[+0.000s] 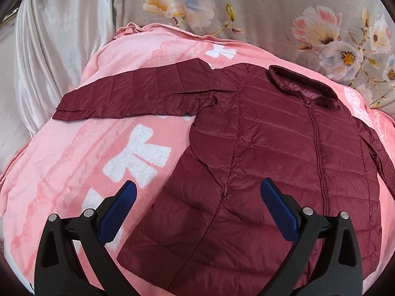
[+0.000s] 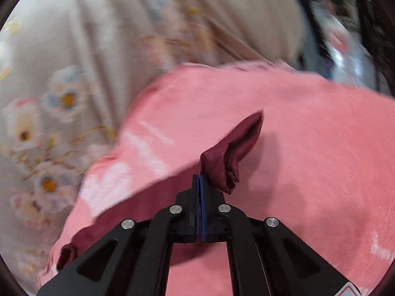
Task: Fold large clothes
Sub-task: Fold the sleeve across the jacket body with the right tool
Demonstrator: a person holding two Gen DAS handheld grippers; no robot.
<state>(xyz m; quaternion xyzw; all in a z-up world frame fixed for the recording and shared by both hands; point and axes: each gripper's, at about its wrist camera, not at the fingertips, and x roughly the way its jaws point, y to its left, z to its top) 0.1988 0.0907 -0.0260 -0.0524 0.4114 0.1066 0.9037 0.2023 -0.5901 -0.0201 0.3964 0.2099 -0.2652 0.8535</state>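
A dark red quilted jacket (image 1: 271, 148) lies flat, front up and zipped, on a pink blanket (image 1: 74, 160). One sleeve (image 1: 128, 93) stretches out to the left. My left gripper (image 1: 197, 192) hovers open above the jacket's lower hem, blue pads wide apart with nothing between them. In the right wrist view, my right gripper (image 2: 199, 177) is shut on the jacket's other sleeve (image 2: 234, 153). The cuff end sticks up and to the right past the pads, lifted off the blanket (image 2: 308, 148). The rest of that sleeve trails down to the left under the gripper.
Beige bedding with a flower print (image 1: 271, 7) lies beyond the blanket. A pale satin cloth (image 1: 49, 49) hangs at the far left. In the blurred right wrist view, dark cluttered things (image 2: 345, 37) show at the top right past the blanket's edge.
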